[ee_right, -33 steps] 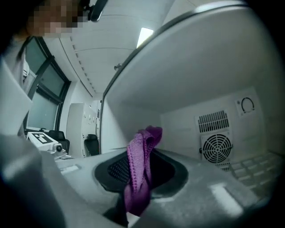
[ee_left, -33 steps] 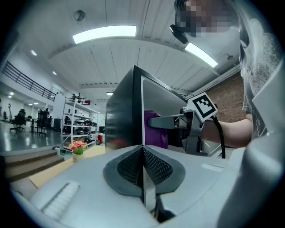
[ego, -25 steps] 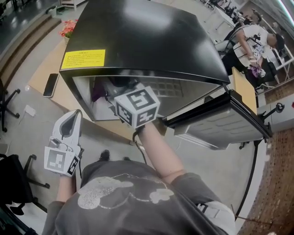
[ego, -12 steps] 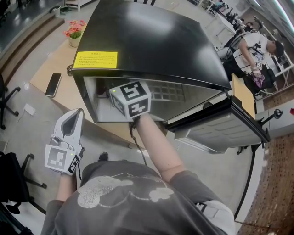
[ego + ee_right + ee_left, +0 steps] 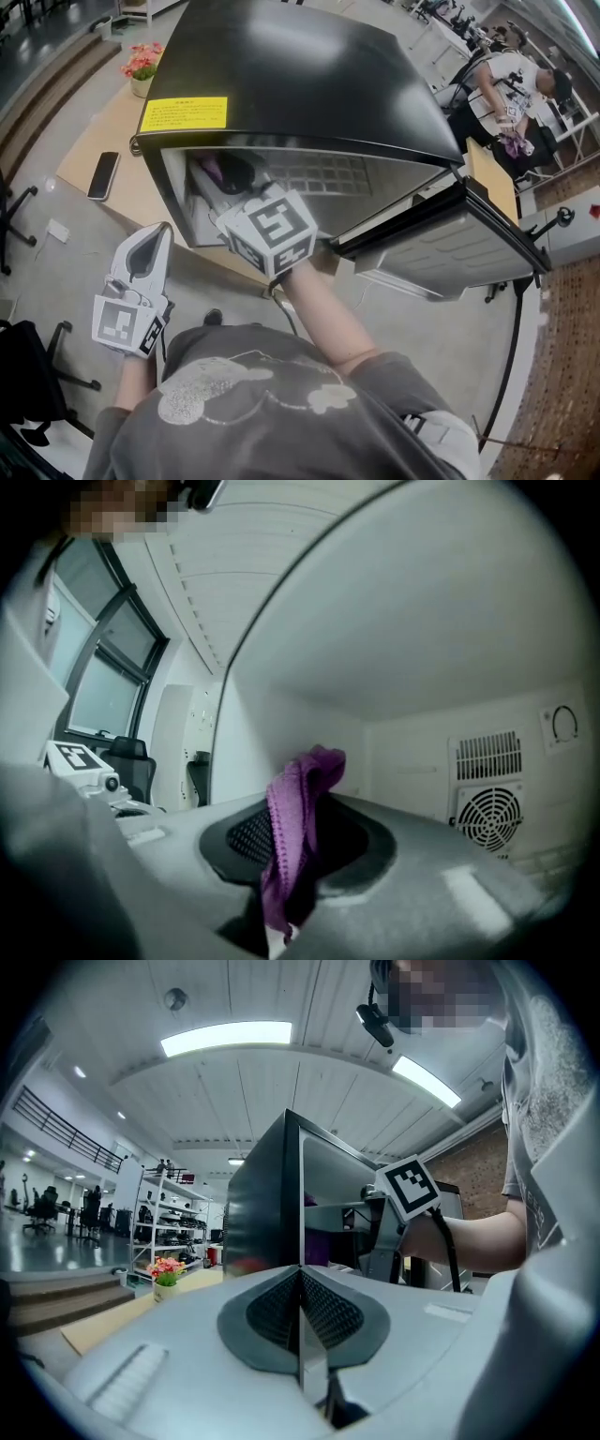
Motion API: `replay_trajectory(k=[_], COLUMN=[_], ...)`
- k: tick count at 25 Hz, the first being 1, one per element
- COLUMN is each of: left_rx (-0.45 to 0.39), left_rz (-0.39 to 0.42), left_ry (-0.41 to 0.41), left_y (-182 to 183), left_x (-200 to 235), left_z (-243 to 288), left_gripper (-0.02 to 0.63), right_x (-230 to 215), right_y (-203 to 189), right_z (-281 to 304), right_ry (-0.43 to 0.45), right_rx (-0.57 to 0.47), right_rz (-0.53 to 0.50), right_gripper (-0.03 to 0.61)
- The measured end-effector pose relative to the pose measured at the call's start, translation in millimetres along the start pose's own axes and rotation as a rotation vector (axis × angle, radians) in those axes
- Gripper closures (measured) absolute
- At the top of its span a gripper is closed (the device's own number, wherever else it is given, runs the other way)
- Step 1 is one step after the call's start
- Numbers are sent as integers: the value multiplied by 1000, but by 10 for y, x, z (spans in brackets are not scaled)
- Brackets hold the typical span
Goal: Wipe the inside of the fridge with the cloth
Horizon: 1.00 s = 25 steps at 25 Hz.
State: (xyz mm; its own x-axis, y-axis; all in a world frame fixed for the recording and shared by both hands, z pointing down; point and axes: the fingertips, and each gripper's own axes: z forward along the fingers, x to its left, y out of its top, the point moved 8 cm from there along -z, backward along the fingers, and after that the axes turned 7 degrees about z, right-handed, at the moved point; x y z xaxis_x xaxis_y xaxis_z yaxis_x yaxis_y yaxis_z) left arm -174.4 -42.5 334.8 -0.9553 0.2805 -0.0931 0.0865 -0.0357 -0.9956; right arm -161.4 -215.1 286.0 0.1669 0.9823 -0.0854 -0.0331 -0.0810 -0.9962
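Fridge (image 5: 309, 75) open, door swung toward frame right. Right gripper (image 5: 295, 846) deep inside the white interior, jaws clamped on purple cloth (image 5: 298, 808). Left gripper (image 5: 141, 253) idle at lower left, jaws pressed together, empty. Wiping step judged in hand; next, pressing cloth flat against a wall and sweeping.

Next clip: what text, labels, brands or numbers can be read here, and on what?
No text here can be read out.
Yellow label on the fridge top: printed lines, too small to read.
Left gripper and right gripper: their cubes bear black-and-white square patterns, no letters.
Dial on the fridge's back wall: ring mark only, no legible numbers.
Purple cloth in the right gripper: no print shows.
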Motion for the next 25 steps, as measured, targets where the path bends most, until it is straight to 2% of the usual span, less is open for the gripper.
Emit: replay_trajectory(k=[7, 12, 18, 25], left_rx=[2, -5, -14, -7], left_rz=[4, 5, 1, 3], left_ry=[-47, -64, -74, -82], left_y=[-5, 10, 16, -14], left_x=[-119, -151, -180, -180], left_z=[32, 50, 54, 79], left_gripper=[597, 597, 597, 597], right_x=[211, 26, -108, -259], right_y=[-50, -93, -62, -228], right_z=[-299, -297, 74, 183], right_ry=[66, -53, -60, -164], right_rx=[-6, 75, 190, 350], right_rz=[9, -70, -124, -196], right_gripper=[497, 497, 497, 497])
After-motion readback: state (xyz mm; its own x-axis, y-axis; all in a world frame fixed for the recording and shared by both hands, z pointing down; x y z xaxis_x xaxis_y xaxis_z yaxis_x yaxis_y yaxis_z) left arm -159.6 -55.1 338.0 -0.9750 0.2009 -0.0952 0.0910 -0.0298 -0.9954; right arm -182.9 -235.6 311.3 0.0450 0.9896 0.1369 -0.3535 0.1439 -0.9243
